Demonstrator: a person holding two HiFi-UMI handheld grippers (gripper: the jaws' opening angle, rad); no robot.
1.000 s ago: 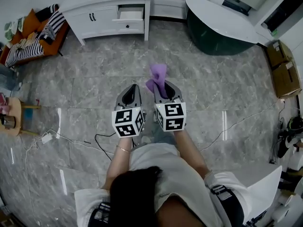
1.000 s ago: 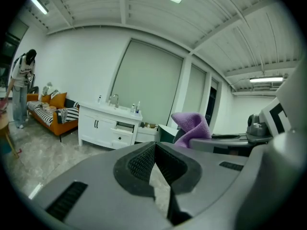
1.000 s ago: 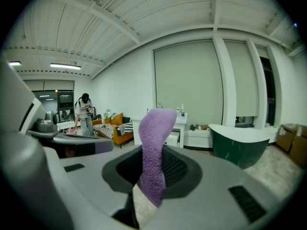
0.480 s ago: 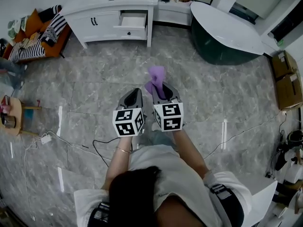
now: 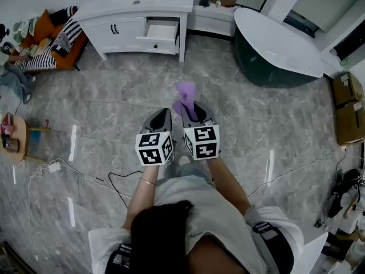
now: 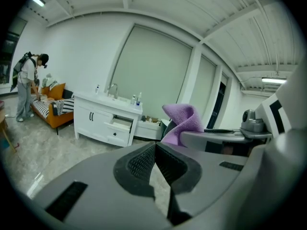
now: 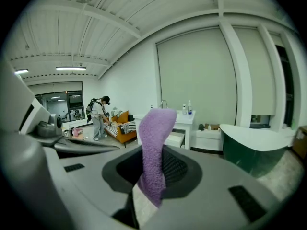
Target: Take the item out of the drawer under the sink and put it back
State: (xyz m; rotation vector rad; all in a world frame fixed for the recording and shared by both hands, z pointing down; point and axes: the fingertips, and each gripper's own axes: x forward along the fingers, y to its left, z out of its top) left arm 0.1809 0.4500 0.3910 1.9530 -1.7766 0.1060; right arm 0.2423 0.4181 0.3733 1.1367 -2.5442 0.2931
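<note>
R tongs (image 5: 192, 112) clamped on purple cloth (image 5: 186, 93), L tongs (image 5: 161, 114) closed & empty just left, open drawer (image 5: 161, 31) of white cabinet (image 5: 122, 26) far off.

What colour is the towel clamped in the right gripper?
Plain purple, no pattern; the towel shows best in the right gripper view.

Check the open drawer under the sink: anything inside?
Head view shows the open drawer with only a pale bare floor; its rear is covered by the countertop.
</note>
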